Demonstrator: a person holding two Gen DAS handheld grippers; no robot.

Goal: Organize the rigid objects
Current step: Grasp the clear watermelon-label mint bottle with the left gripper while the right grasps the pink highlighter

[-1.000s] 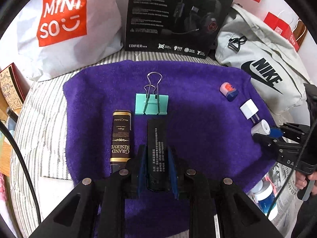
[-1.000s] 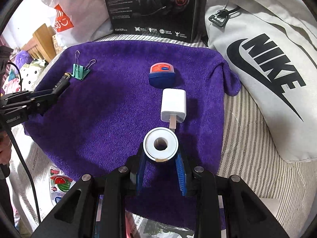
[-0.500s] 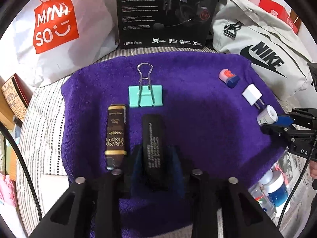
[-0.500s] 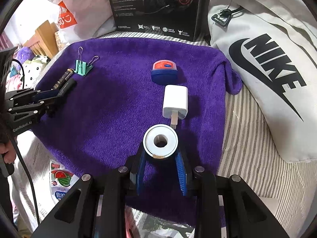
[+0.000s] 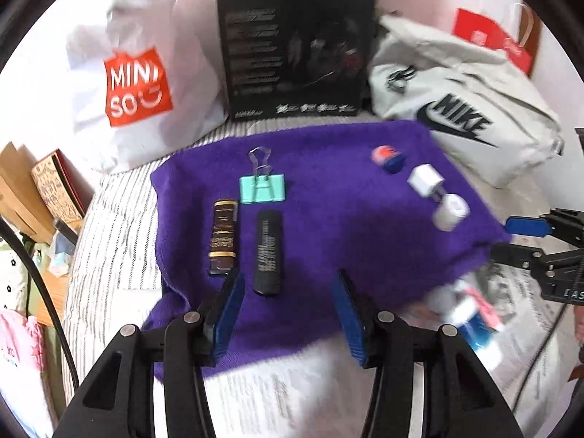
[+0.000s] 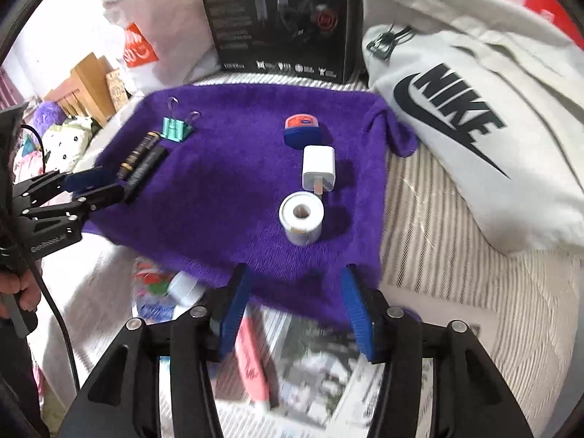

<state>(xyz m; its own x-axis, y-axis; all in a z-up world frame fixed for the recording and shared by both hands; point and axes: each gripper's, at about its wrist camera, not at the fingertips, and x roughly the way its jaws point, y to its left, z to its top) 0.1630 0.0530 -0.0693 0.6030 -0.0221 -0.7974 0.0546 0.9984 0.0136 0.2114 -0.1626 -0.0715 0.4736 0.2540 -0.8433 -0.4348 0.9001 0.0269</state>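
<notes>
On the purple towel (image 5: pixel 328 219) (image 6: pixel 233 182) lie a black tube (image 5: pixel 269 252) (image 6: pixel 146 168), a brown and gold tube (image 5: pixel 223 237) (image 6: pixel 140 153) and a teal binder clip (image 5: pixel 262 188) (image 6: pixel 177 127) at the left. At the right lie a red and blue tin (image 5: pixel 388 157) (image 6: pixel 302 129), a white charger (image 5: pixel 423 180) (image 6: pixel 318 168) and a white roll (image 5: pixel 450 211) (image 6: pixel 301 217). My left gripper (image 5: pixel 288 314) (image 6: pixel 91 186) hangs just short of the black tube, jaws opening, nothing between them. My right gripper (image 6: pixel 295 310) (image 5: pixel 518 237) is back from the roll, jaws opening and empty.
A black headset box (image 5: pixel 295 51), a white shopping bag (image 5: pixel 138 87) and a grey sports bag (image 5: pixel 460 116) stand behind the towel. Newspaper, small bottles (image 5: pixel 471 314) and a pink item (image 6: pixel 252 361) lie at the near edge. Striped bedding (image 6: pixel 438 237) surrounds the towel.
Both grippers have let go and pulled back and up: the left released the black tube beside the brown one, the right released the white roll below the charger.
</notes>
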